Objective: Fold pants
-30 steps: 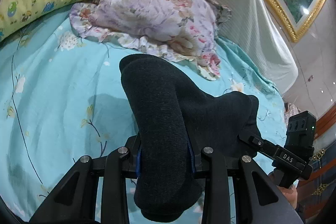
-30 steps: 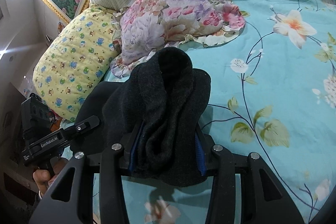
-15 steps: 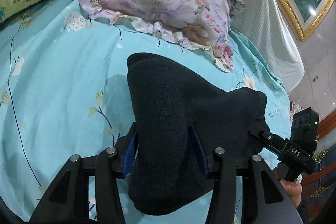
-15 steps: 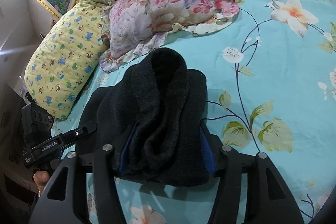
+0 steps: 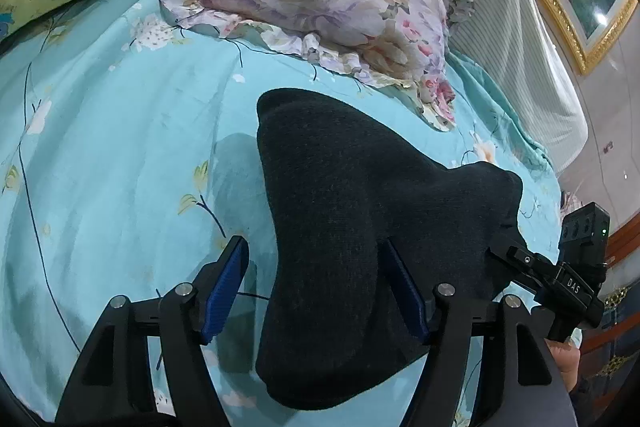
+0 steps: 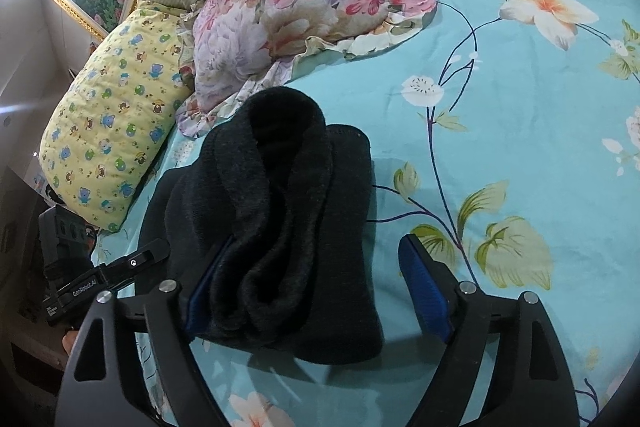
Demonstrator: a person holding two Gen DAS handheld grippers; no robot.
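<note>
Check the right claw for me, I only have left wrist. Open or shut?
Observer: Open. On the right claw both pads are spread wide.
Operator: Any pad touching the pants?
Observer: One pad lies against the pants. The other hangs clear over the sheet.
Operator: How does the fold look from that side?
Observer: A thick roll of fabric lies on top, with a flat layer under it on the sheet.
</note>
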